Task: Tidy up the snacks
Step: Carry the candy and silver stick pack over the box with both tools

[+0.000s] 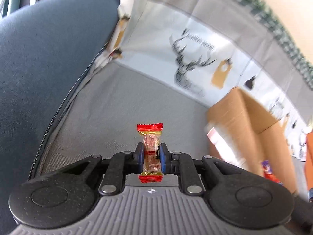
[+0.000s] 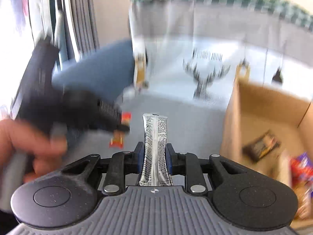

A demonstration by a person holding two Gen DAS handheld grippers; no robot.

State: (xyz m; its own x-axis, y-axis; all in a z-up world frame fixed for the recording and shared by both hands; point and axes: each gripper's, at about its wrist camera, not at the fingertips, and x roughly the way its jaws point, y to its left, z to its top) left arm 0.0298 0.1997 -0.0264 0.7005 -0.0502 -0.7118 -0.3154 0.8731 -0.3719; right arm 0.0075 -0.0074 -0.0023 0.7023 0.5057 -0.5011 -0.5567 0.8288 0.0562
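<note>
So we've got one snack in each gripper right now. Our left gripper (image 1: 151,156) is clamped across the waist of a small red-ended candy (image 1: 150,153), blue pads squeezing the clear middle so both crimped ends stick out free at 12 and 6 o'clock. That mid-grab makes sense: the wrapper is slippery and the ends are just flimsy foil.

Our right gripper (image 2: 154,156) is pinched the same way on a silver stick packet (image 2: 155,148), held lengthwise with the long end poking out toward 12 o'clock. It's a long thin thing, so gripping low on the body probably keeps it from flopping.

Both snacks hang clear above the grey cloth (image 1: 121,105), not touching it. The cardboard box (image 2: 260,117) sits at about 3 o'clock in the right wrist view, open on top, with a dark packet (image 2: 262,145) and a red-purple wrapper (image 2: 300,166) already lying inside. Our guess is that's the sorting spot, so both pieces likely head over that near wall next.

In that same view our left hand (image 2: 29,143) is at 9 o'clock, blurry, well apart from the box.
</note>
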